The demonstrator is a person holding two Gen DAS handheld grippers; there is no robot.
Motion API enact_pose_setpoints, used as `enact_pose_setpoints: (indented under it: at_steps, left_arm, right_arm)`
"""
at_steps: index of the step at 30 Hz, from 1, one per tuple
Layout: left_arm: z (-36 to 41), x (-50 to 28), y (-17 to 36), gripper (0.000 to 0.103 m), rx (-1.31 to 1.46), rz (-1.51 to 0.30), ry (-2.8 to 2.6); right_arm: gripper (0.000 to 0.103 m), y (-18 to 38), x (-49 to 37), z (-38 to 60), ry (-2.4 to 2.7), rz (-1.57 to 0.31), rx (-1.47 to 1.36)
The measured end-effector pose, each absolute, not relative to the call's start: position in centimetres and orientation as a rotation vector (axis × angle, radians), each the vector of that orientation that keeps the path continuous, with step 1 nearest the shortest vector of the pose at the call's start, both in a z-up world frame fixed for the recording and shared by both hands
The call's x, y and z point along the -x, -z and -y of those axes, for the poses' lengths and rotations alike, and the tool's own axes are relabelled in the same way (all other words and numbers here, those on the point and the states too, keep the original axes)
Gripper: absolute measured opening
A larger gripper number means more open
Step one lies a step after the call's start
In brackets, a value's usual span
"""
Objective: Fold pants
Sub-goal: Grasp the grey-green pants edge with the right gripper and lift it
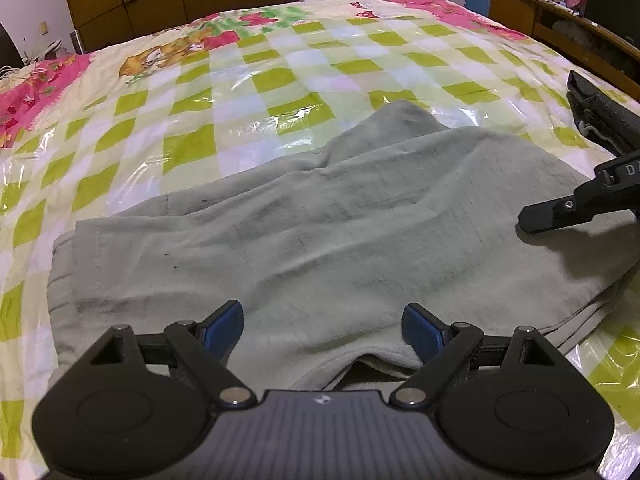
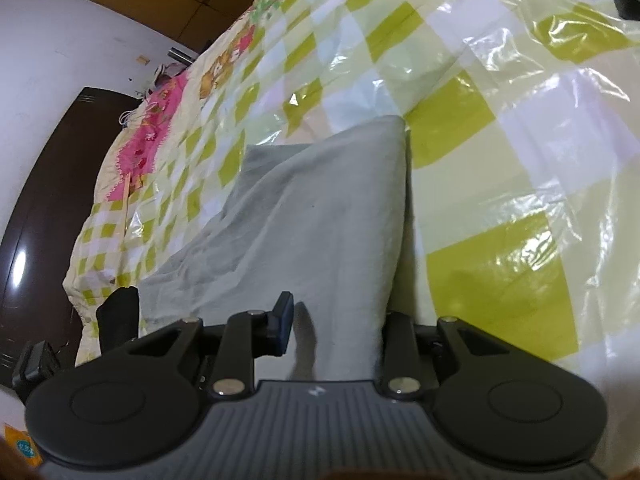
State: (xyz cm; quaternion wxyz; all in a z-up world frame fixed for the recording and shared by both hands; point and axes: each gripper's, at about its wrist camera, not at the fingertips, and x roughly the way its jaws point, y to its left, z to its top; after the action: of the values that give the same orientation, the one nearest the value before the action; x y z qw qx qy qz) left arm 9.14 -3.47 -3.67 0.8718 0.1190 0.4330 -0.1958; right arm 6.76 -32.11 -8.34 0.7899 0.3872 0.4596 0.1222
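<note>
The pants (image 1: 320,232) are laid folded on the bed (image 1: 280,72), low in frame, so both the left hand-held gripper (image 1: 322,330) and right hand-held gripper (image 2: 336,332) are kept spread, nothing pinched.

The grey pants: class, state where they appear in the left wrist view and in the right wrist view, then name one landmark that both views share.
Left wrist view: the grey pants lie spread across the middle and lower part of the picture, beyond the left gripper.
Right wrist view: the pants run up the centre from the right gripper.
Shared landmark: the green-and-white checked bed cover under them.
</note>
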Motion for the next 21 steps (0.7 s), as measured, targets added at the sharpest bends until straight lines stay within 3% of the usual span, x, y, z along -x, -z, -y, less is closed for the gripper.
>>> enact_pose_setpoints:
  at_steps: [7, 12, 16, 19, 21]
  left_arm:
    - [3.0, -9.3, 3.9, 0.101, -0.211, -0.903, 0.429]
    - [2.9, -9.4, 4.2, 0.103, -0.198, -0.899, 0.437]
    - [2.7, -9.4, 4.2, 0.103, -0.188, -0.897, 0.443]
    - [2.7, -9.4, 4.2, 0.103, -0.187, -0.892, 0.445]
    - [2.5, -9.2, 4.2, 0.103, -0.184, -0.887, 0.449]
  right_arm:
    - [0.037, 8.5, -7.2, 31.0, -0.228, -0.979, -0.806]
    - [0.059, 8.4, -7.5, 30.6, -0.253, -0.965, -0.821]
    - [0.064, 8.6, -7.9, 30.9, -0.26, -0.978, -0.884]
    - [0.054, 8.7, -7.9, 31.1, -0.247, -0.983, -0.902]
    - [0.029, 8.6, -7.8, 31.3, -0.225, -0.992, -0.886]
